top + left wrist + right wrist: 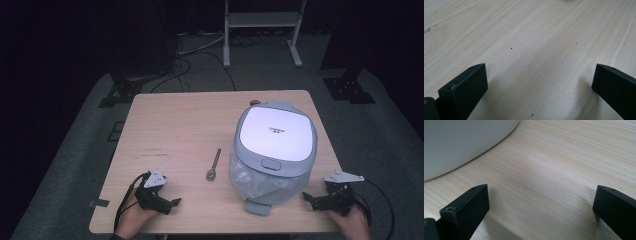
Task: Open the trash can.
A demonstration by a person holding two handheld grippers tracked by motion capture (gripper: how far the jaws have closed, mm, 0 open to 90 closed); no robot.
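light wood table [180, 125] w/ a grey-white rice cooker [274, 150] on its right half, lid shut, clear plastic wrap around the lower front. a small metal spoon [214, 165] lies flat just left of the cooker, not touching it, bowl end toward the person.

left gripper [172, 202] sits near the table's front left corner, held by the left hand [135, 212], jaws pointing right toward the middle. in the left gripper view the jaws stand wide apart, nothing but bare wood btwn them.

right gripper [306, 199] is near the front right edge in the right hand [352, 220], just beside the cooker's base, jaws pointing left at it. right gripper view: jaws wide apart too, nothing held, cooker's pale curved wall at upper left.
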